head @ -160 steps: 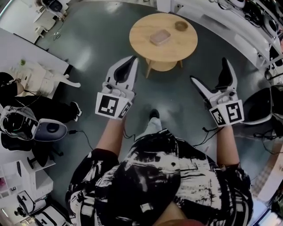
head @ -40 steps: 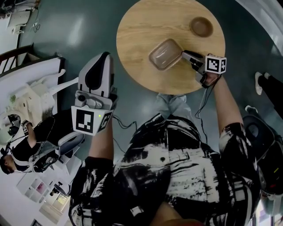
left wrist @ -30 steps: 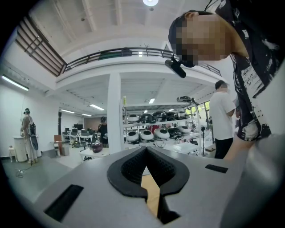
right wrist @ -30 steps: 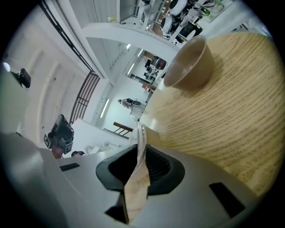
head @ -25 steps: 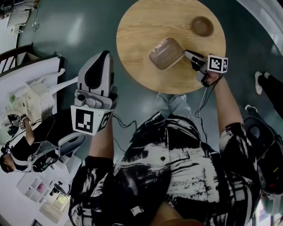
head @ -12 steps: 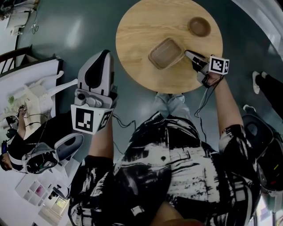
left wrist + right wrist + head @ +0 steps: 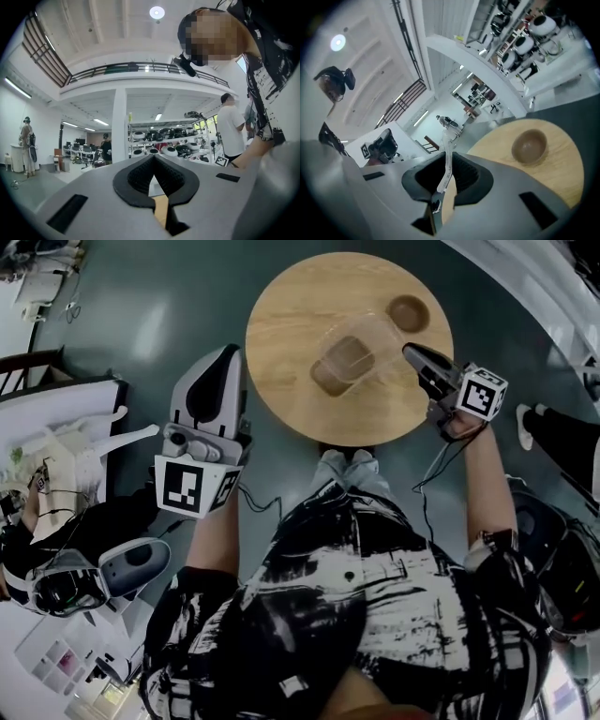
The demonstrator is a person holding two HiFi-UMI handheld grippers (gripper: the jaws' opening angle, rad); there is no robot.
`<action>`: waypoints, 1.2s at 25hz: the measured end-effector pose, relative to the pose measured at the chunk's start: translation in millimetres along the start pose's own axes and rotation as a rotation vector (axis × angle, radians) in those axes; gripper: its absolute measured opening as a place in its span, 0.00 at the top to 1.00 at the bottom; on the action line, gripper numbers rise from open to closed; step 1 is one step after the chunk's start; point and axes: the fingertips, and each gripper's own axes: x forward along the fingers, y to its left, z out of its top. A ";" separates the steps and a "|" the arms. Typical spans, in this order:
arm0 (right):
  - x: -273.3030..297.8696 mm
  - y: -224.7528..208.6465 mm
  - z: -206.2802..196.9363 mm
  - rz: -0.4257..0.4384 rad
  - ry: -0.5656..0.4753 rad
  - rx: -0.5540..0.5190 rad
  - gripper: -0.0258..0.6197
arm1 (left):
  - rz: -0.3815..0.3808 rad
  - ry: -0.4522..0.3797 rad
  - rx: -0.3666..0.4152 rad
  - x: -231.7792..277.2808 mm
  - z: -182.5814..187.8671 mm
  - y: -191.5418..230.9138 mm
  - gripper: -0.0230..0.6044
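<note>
1. One clear plastic container (image 7: pixel 356 348) is the item in hand. In the head view we see it over the round wooden table (image 7: pixel 281 324), with its outline blurred. It appears raised off the tabletop and tilted, though we cannot confirm a gap beneath it.
2. The right gripper (image 7: pixel 413 355) is clamped on the container's thin rim. In the right gripper view, a strip of clear plastic stands upright between the pads, which are closed on it. Only a narrow edge is pinched.
3. A small brown bowl (image 7: pixel 409 313) stands on the table just beyond the container and near the right gripper, touching neither.
4. The left gripper (image 7: pixel 223 362) hangs over the grey floor, off the table's left edge and well apart from the container. Its jaws are together, with nothing between them.
5. Slip risk, in our judgement: the hold is on one edge of a flexible wall. The container's own weight could bend the rim or pull it out of the pads.
6. Spill risk: a brownish area shows inside the outline. We cannot tell whether it is contents or tinted plastic. If it is contents, the tilt could tip them out.
7. Collision risk: the bowl is close, so a swing towards it could knock it.
8. Support: the container hangs from a single point, and the left gripper is too far away to steady it.
</note>
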 end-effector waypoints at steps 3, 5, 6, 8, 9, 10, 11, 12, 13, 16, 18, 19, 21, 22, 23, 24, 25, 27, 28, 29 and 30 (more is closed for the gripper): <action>-12.1 41.8 38.2 -0.021 -0.082 -0.125 0.89 | -0.003 -0.015 0.001 -5.2 9.6 -4.2 0.97; -18.3 73.7 65.4 -0.042 -0.140 -0.220 0.89 | -0.006 -0.029 0.001 -6.7 17.8 -4.9 0.97; -20.7 91.1 78.6 -0.053 -0.167 -0.276 0.89 | -0.008 -0.038 0.001 -6.8 22.4 -5.2 0.97; -27.3 124.3 99.8 -0.081 -0.214 -0.387 0.89 | -0.015 -0.055 0.003 -7.8 31.2 -8.3 0.97; -31.5 140.3 107.9 -0.095 -0.236 -0.440 0.89 | -0.019 -0.062 0.005 -8.8 35.0 -10.9 0.97; -35.6 155.9 115.3 -0.109 -0.257 -0.493 0.89 | -0.023 -0.068 0.006 -9.6 38.7 -13.2 0.97; -39.5 171.2 122.3 -0.124 -0.279 -0.545 0.89 | -0.025 -0.074 0.008 -10.3 42.4 -14.8 0.97; -43.2 186.1 128.9 -0.143 -0.300 -0.597 0.89 | -0.026 -0.080 0.009 -10.8 46.4 -15.6 0.97; -46.8 200.2 134.6 -0.165 -0.321 -0.650 0.89 | -0.027 -0.085 0.010 -11.4 50.6 -16.2 0.97; -59.2 233.3 143.7 -0.256 -0.372 -0.793 0.89 | -0.031 -0.090 0.016 -12.0 62.2 -18.9 0.97; -67.0 245.9 145.0 -0.322 -0.401 -0.857 0.89 | -0.033 -0.089 0.019 -10.6 68.4 -21.4 0.97; -69.5 250.1 144.1 -0.349 -0.413 -0.877 0.89 | -0.034 -0.089 0.020 -10.1 71.2 -22.2 0.97; -72.0 255.7 139.5 -0.393 -0.437 -0.905 0.89 | -0.035 -0.087 0.025 -9.6 75.7 -23.2 0.97; -72.9 257.3 136.1 -0.412 -0.449 -0.918 0.89 | -0.036 -0.085 0.028 -9.2 77.4 -23.9 0.97; -73.7 258.2 132.6 -0.428 -0.462 -0.929 0.89 | -0.037 -0.081 0.031 -8.2 78.7 -25.1 0.96; -74.7 258.4 128.9 -0.443 -0.472 -0.939 0.89 | -0.038 -0.078 0.033 -6.8 79.6 -26.6 0.97; -75.7 257.8 125.4 -0.458 -0.479 -0.947 0.89 | -0.039 -0.074 0.036 -4.9 80.3 -28.2 0.97; -76.9 256.3 119.6 -0.480 -0.485 -0.952 0.89 | -0.039 -0.068 0.043 -1.2 81.7 -30.5 0.97; -76.7 256.5 117.3 -0.486 -0.487 -0.950 0.89 | -0.038 -0.066 0.046 -0.5 82.3 -30.6 0.97; -76.5 257.8 115.6 -0.489 -0.489 -0.947 0.89 | -0.039 -0.065 0.049 -0.7 82.9 -30.4 0.97; -76.8 260.1 115.0 -0.491 -0.493 -0.946 0.89 | -0.041 -0.064 0.055 -1.2 83.5 -30.3 0.97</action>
